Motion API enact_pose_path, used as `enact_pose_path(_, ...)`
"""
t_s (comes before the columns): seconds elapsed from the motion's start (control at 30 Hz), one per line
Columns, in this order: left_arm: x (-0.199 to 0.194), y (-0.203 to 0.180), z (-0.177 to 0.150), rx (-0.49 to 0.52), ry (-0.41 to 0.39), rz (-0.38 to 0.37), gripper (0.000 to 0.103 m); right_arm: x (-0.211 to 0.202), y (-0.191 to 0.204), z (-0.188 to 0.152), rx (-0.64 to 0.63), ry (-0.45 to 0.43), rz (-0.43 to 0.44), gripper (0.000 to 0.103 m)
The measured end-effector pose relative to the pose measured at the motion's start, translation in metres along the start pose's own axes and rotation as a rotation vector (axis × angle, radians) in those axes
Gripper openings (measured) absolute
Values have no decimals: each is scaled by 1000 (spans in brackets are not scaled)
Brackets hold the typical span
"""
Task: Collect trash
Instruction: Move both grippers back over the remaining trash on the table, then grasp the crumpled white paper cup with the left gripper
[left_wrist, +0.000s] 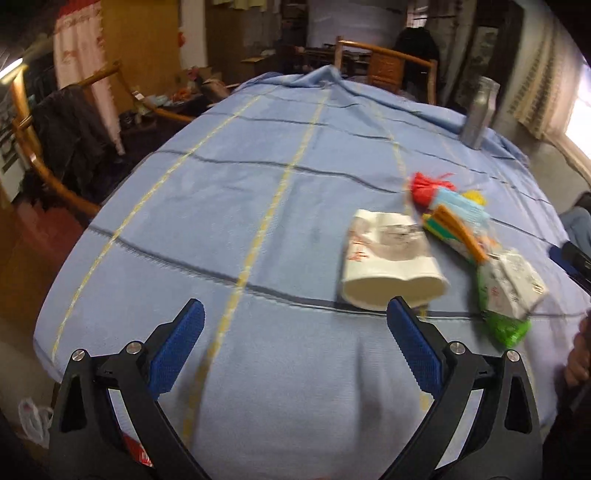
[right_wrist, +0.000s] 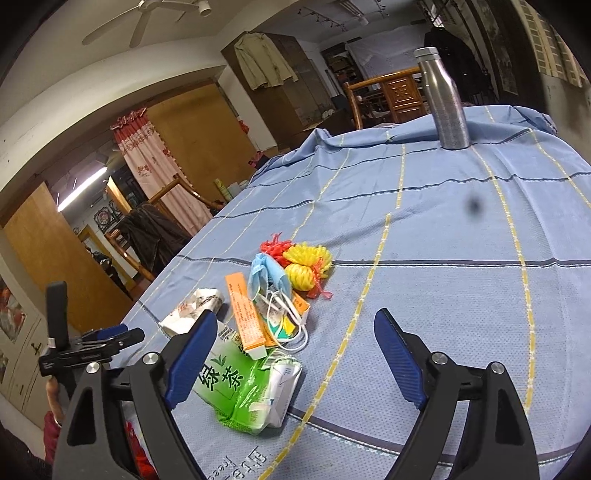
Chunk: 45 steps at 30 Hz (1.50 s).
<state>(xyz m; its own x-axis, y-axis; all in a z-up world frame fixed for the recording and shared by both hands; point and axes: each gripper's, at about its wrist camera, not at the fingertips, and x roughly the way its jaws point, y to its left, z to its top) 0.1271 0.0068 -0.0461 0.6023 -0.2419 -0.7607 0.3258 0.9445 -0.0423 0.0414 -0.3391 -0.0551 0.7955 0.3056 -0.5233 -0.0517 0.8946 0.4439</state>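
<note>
Both grippers stand with jaws spread and nothing between the pads: the left gripper (left_wrist: 295, 317) hovers over bare blue tablecloth (left_wrist: 221, 184) near the table's front edge, the right gripper (right_wrist: 295, 332) over the trash. Litter lies in one loose cluster toward the front edge — a crushed paper cup (left_wrist: 388, 262), a green tea packet (right_wrist: 229, 384) overlapped by a white pouch, an orange box (right_wrist: 245, 314), a blue face mask (right_wrist: 266, 277) with trailing ear loops, and yellow and red mesh netting (right_wrist: 306, 262). A steel bottle (right_wrist: 445, 99) stands upright at the far edge, well apart (probably not trash). Risks, as judged: the mask loops may snag neighbouring pieces and drag them off the edge; the flat, slick packet may slip from the pads; a pinch too low could gather the cloth — tipping the bottle.
</note>
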Motion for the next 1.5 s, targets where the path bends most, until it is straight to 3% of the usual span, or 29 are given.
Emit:
enact_pose_path(0.33, 48, -65, 28, 137, 41, -61, 96, 1, -3, 0, 12, -1, -18, 87)
enact_pose_path(0.57, 80, -66, 27, 126, 114, -25, 96, 3, -2, -1, 14, 12, -7, 88)
enact_pose_path(0.83, 93, -58, 30, 92, 168, -37, 96, 8, -1, -2, 15, 36, 1, 91)
enact_pose_path(1.0, 90, -54, 30, 74, 151, -44, 94, 10, -1, -2, 20, 46, 0, 94)
enact_pose_path(1.1, 82, -47, 30, 38, 110, -84, 85, 12, 0, -3, 16, 57, 1, 94)
enact_pose_path(1.3, 64, -43, 31, 5, 3, -82, 84, 13, 13, -8, -52, 63, -6, 95)
enact_pose_path(1.5, 60, -33, 33, -52, -13, -111, 84, 14, 43, -21, -136, 107, 86, 94)
